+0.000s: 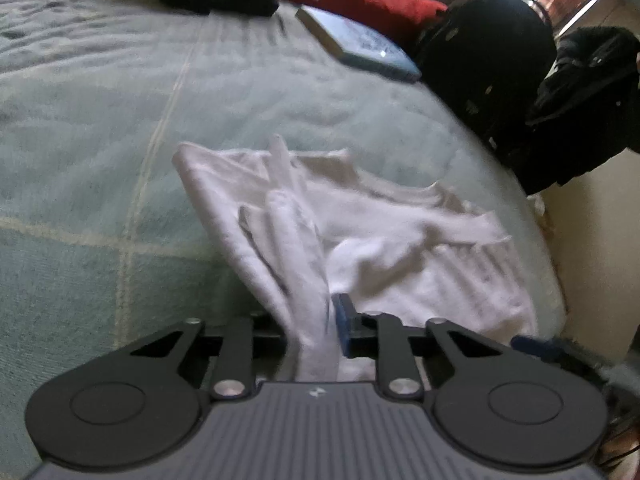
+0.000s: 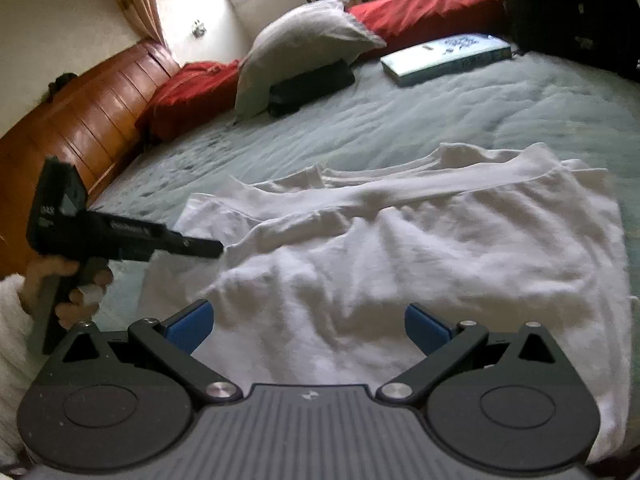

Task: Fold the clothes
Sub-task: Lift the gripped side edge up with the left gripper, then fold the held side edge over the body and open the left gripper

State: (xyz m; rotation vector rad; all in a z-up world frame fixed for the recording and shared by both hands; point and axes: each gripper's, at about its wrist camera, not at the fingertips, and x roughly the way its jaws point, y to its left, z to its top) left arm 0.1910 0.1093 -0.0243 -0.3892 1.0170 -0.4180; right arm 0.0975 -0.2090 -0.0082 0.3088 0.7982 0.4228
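1. The white garment (image 2: 420, 248) lies spread and rumpled on the near part of the green bedspread (image 2: 460, 112), close to the bed's near edge, with a long ribbed band running across its far side.
2. The left gripper (image 1: 316, 320) has its jaws drawn narrow on a bunched fold at the garment's left edge. In the left wrist view that fold rises off the bed as a ridge running straight into the claw, with a blue pad (image 1: 344, 320) pressed against it.
3. From the right wrist view the same left gripper (image 2: 218, 249) is seen from the side, held in the person's hand (image 2: 76, 292), its tip at the garment's left edge.
4. The right gripper (image 2: 308, 326) hangs over the near middle of the cloth with its blue pads spread wide. Nothing is between them, and I cannot tell whether it touches the fabric.
5. I judge this an early step: one side is pinched and lifted for the first fold, and nothing is folded flat yet.
6. Next, the right claw needs a matching grip on the cloth, so both hands can carry the fabric over evenly without it bunching further.
7. The book (image 2: 444, 58), pillow (image 2: 304, 44) and dark folded item (image 2: 312, 86) sit well apart at the far end.
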